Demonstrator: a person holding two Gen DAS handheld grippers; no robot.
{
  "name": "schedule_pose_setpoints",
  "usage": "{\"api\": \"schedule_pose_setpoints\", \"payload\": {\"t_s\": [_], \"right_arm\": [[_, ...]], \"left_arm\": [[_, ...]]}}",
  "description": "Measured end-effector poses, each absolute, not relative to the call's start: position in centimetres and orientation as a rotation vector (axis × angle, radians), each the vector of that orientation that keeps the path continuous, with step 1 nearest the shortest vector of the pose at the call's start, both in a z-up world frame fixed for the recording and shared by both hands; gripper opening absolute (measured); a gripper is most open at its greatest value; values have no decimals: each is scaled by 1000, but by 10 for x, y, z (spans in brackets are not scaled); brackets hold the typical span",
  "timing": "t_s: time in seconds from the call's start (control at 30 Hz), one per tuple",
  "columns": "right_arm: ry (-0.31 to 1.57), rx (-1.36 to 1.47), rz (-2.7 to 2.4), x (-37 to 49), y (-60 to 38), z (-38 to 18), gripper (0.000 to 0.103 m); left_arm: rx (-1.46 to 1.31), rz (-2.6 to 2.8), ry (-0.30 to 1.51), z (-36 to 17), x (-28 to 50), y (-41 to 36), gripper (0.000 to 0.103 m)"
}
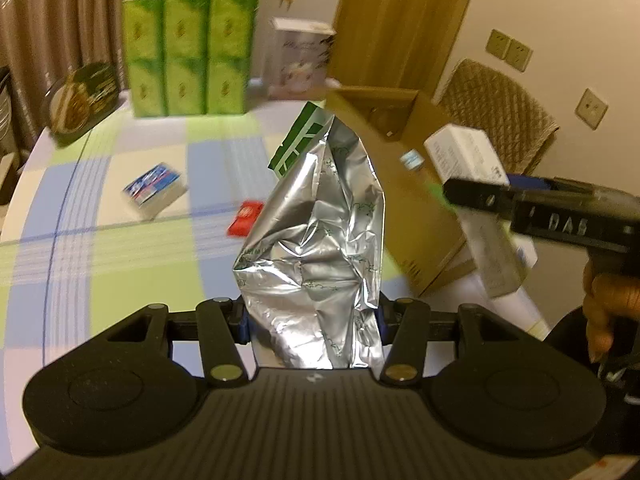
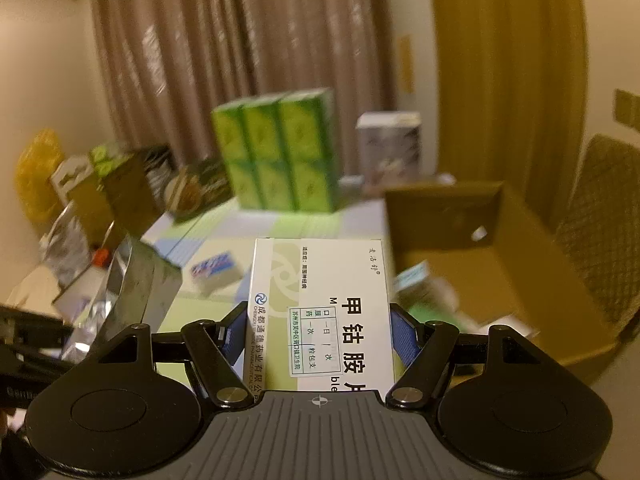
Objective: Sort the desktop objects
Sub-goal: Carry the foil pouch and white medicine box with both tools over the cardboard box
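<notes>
Left wrist view: a crumpled silver foil pouch with a green printed top (image 1: pixel 316 236) is held clamped near its lower end between the blue pads of the left hand-held gripper (image 1: pixel 314 318), standing upright above the worktop covered in a pale green and blue checked cloth (image 1: pixel 120 216). The pouch is judged light and soft; its foil is slick and creases under pressure, so a hold across a flattened, doubled fold near one end is likely safest, while the slack upper part can be expected to flop or swing. In the right wrist view, a white rectangular cardboard medicine box with black printed characters (image 2: pixel 320 312) is gripped across its long sides by the right hand-held gripper (image 2: pixel 318 334). The box is judged light and stiff but crushable, and its smooth faces may slip, so a moderate squeeze across the narrow width seems fitting. An open brown cardboard carton (image 2: pixel 500 264) stands just beside the box on the right. A small blue and white packet (image 1: pixel 154 190) and a small red sachet (image 1: pixel 246 218) lie apart on the cloth.
</notes>
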State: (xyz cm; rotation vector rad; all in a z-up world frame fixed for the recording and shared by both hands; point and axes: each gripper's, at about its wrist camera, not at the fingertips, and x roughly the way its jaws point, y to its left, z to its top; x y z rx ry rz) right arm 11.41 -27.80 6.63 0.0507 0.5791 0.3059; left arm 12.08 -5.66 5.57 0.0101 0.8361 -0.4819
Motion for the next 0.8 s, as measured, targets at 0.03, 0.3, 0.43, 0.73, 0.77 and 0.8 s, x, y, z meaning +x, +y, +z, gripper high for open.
{"api": "schedule_pose_setpoints", "payload": {"t_s": [0.03,0.3,0.43,0.73,0.77,0.8], "right_arm": [[571,50,292,117,-285,72,68],[574,32,191,139,-345,84,68],[589,17,159,149,-370,80,68],[621,-13,146,181,-406,64,68],[624,-15,145,186,-409,62,68],[627,-16,145,190,-412,60,68]], "left_arm": [[11,-492,830,60,124,-63,47],[-13,-574,810,81,152,-121,47],[-45,-609,826,84,171,-151,47],[-156,-637,854,89,221,-209,47],[-167,-640,857,90,227,-215,47],[-171,-642,860,91,232,-221,47]]}}
